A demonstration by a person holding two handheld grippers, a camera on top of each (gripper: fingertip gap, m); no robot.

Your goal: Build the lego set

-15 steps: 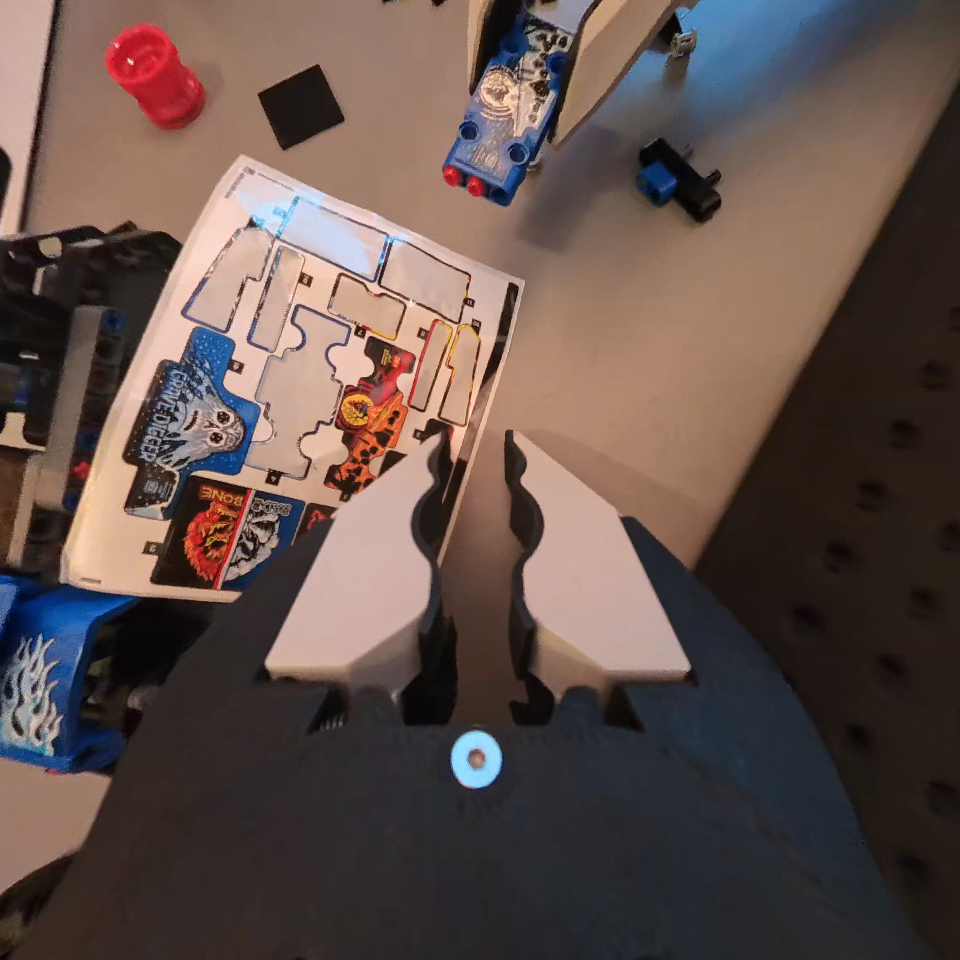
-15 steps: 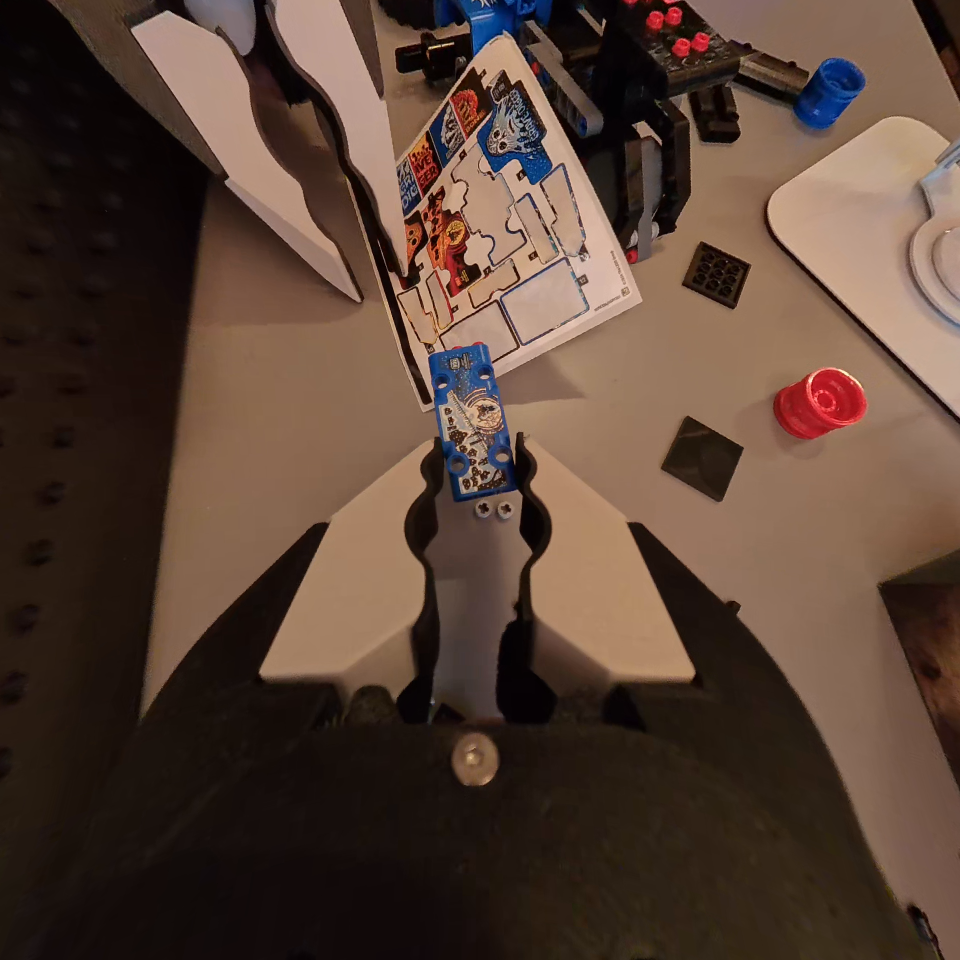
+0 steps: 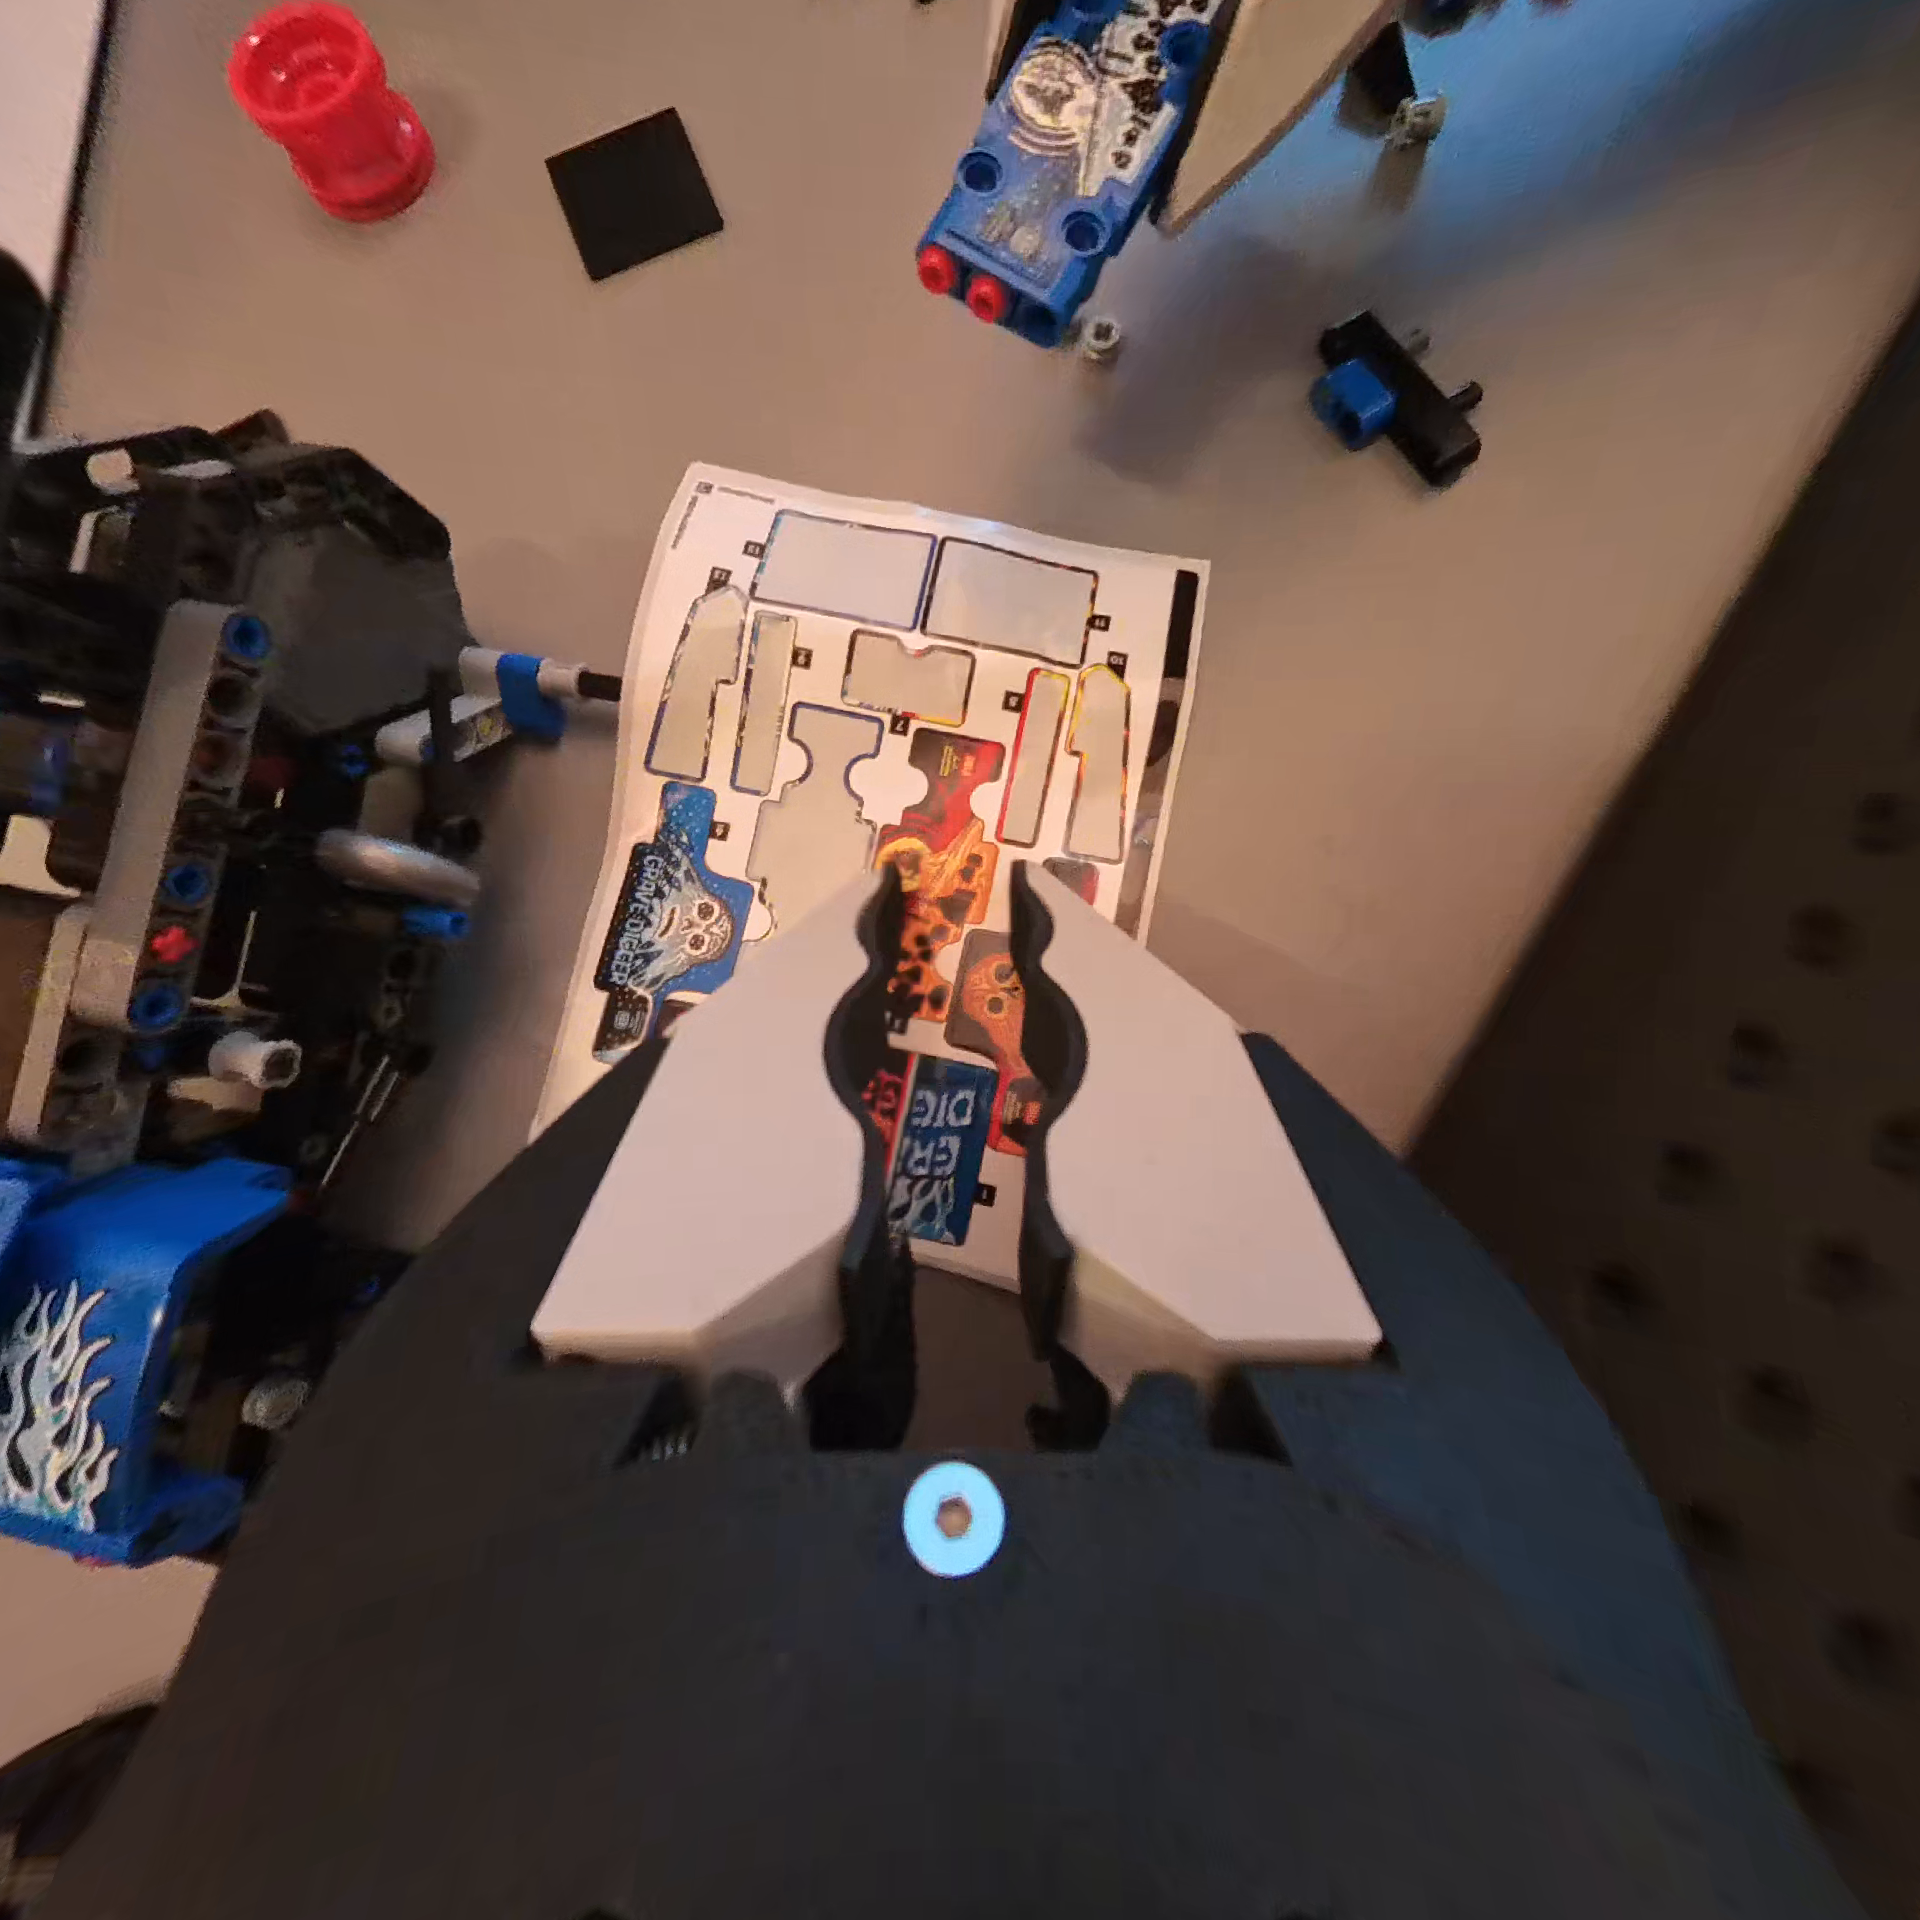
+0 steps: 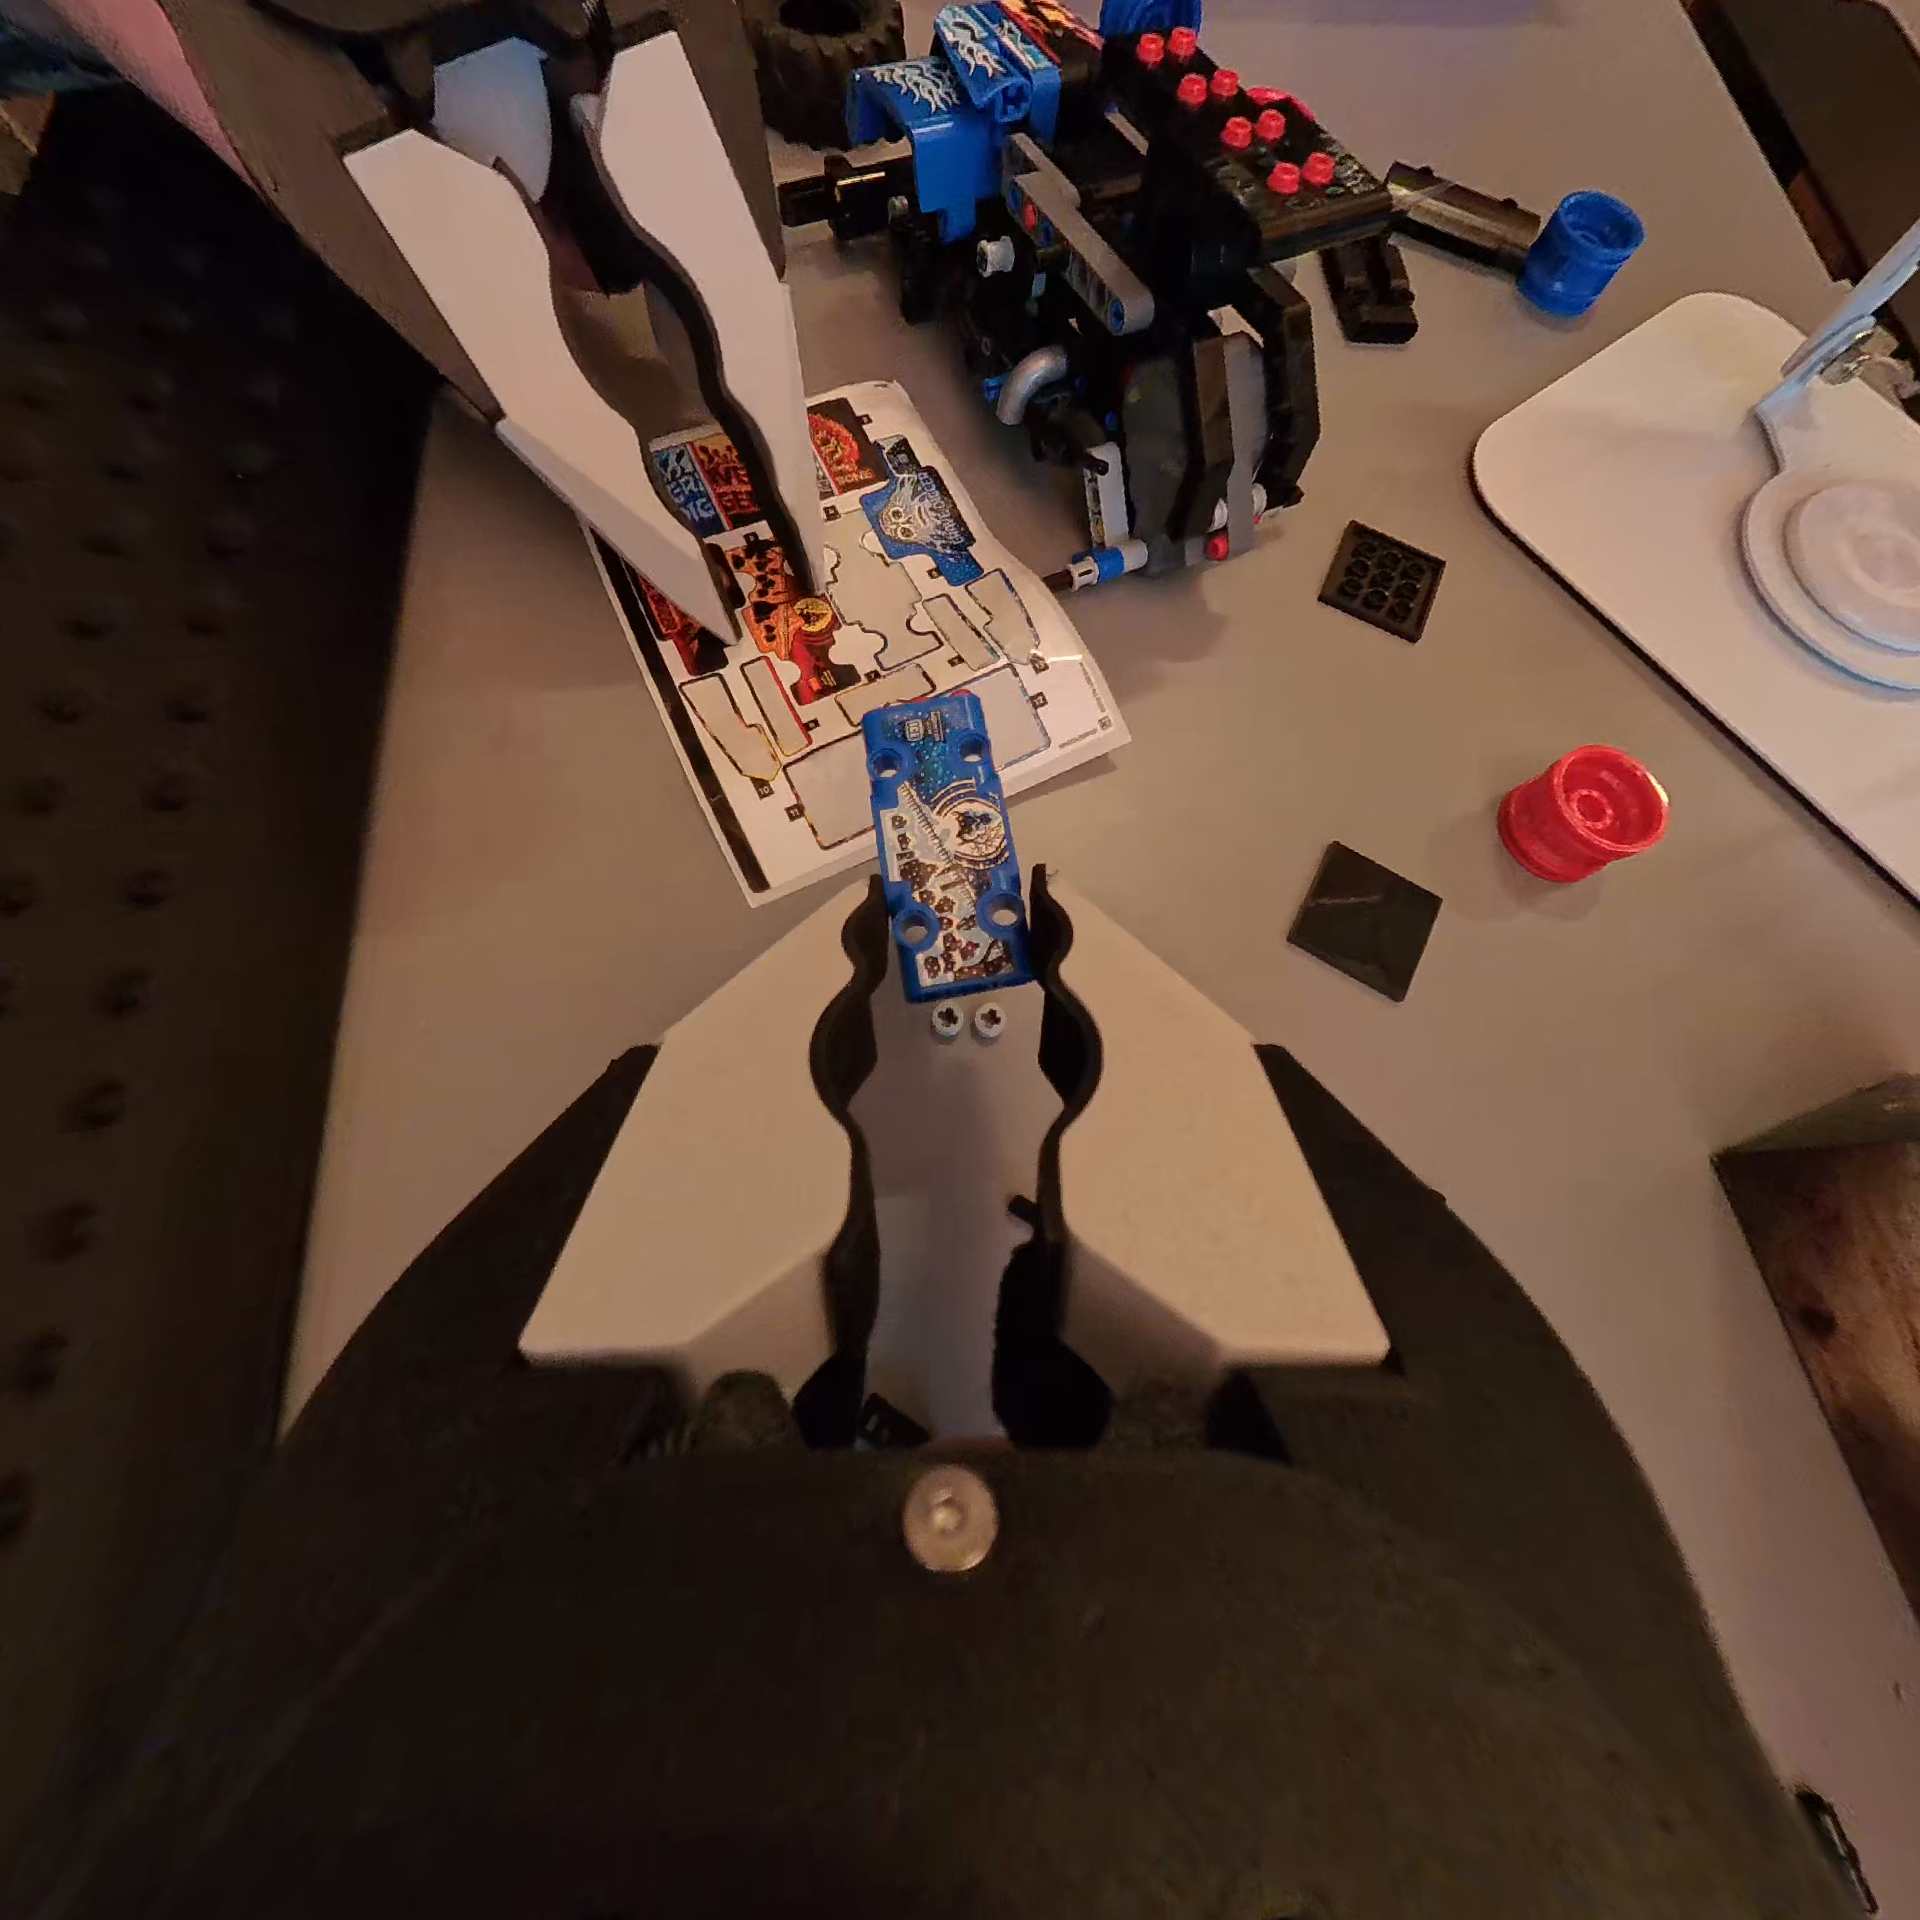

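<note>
Now, in the left wrist view, the left gripper (image 3: 951, 894) hangs over the sticker sheet (image 3: 914, 748). Its fingers (image 3: 727, 1091) are parted a little and hold nothing. Between the tips you can see an orange sticker (image 3: 930, 914). To the left of the fingers sits the truck (image 3: 208, 831), half built. Far ahead of the tips, the blue panel (image 3: 1049, 166) is gripped by the other gripper. Left of it lie a black tile (image 3: 634, 192) and a red wheel (image 3: 332, 109), and to its right lies a small black and blue part (image 3: 1392, 400).

In the right wrist view, the right gripper (image 4: 956, 914) is clenched on the blue panel (image 4: 940, 852). The panel sticks out past the tips, over the near edge of the sheet (image 4: 1060, 707). It looks lifted off the counter (image 4: 1195, 1039), but I cannot be sure. The left gripper (image 4: 758, 592) comes down ahead and to the left, with its tips on or just over the sheet.

I think the step is to peel off a sticker for the build. To do it well, the left fingers should go low and slow and catch just the edge of one sticker. The sheet is thin and may slide or lift, so pinch softly. The right fingers should hold the panel flat and steady, so the sticker can go on straight.
</note>
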